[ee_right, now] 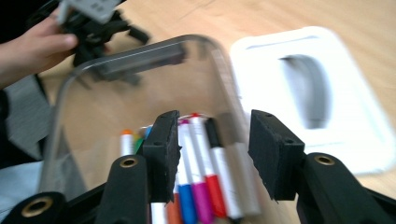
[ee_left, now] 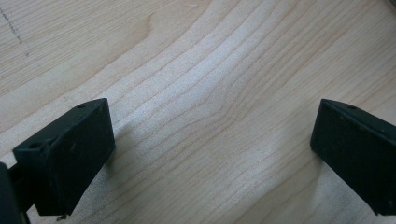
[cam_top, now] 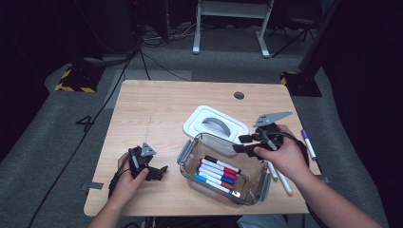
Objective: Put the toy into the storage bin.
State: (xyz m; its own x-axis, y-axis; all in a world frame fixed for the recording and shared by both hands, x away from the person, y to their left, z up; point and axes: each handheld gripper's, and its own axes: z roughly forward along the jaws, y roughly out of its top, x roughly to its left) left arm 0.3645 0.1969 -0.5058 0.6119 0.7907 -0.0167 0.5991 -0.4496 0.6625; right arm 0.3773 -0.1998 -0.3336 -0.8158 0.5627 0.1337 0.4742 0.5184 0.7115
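High view: clear box [cam_top: 190, 153] holds several markers [cam_top: 216, 173]; white lid [cam_top: 215, 123] beside it.

Three cameras on one wooden table [cam_top: 157, 102]

The high view looks forward and down; the left claw [ee_left: 212, 154] camera sits close over bare wood, the right claw [ee_right: 212, 156] camera close above the clear box [ee_right: 140, 56], shared with the high view.
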